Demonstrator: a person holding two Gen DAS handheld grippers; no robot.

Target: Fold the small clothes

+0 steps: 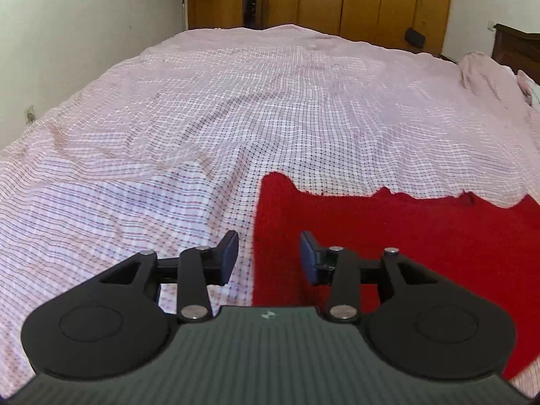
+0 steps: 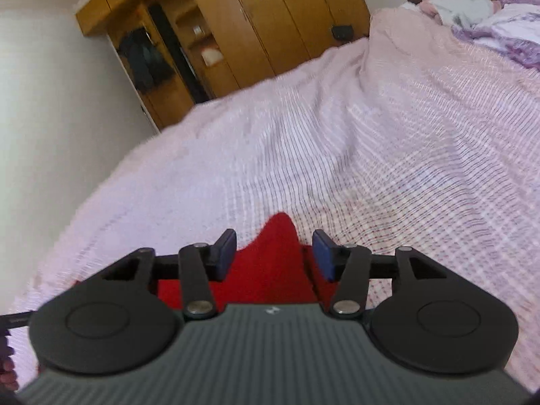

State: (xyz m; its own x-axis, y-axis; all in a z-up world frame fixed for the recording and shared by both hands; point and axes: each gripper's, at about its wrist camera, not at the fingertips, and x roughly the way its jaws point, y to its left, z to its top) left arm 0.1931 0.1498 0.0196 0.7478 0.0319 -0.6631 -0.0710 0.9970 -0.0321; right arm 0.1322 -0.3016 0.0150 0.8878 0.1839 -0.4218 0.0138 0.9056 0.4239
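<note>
Broadly, a wide bed under a pink-and-white checked woven bedspread (image 1: 270,108) carries a flat red knitted garment (image 1: 405,236) at its near edge. Left claw (image 1: 269,258) hangs open over the garment's left edge, gripping nothing. Right claw (image 2: 274,254) gapes open around a raised red corner, pads apart from it.

A bedroom in a home.
A large bed (image 1: 270,108) under a pink checked bedspread fills the room; beyond its far edge stands a wooden wardrobe (image 1: 371,0), with pillows (image 2: 499,30) heaped at the bed's head.
</note>
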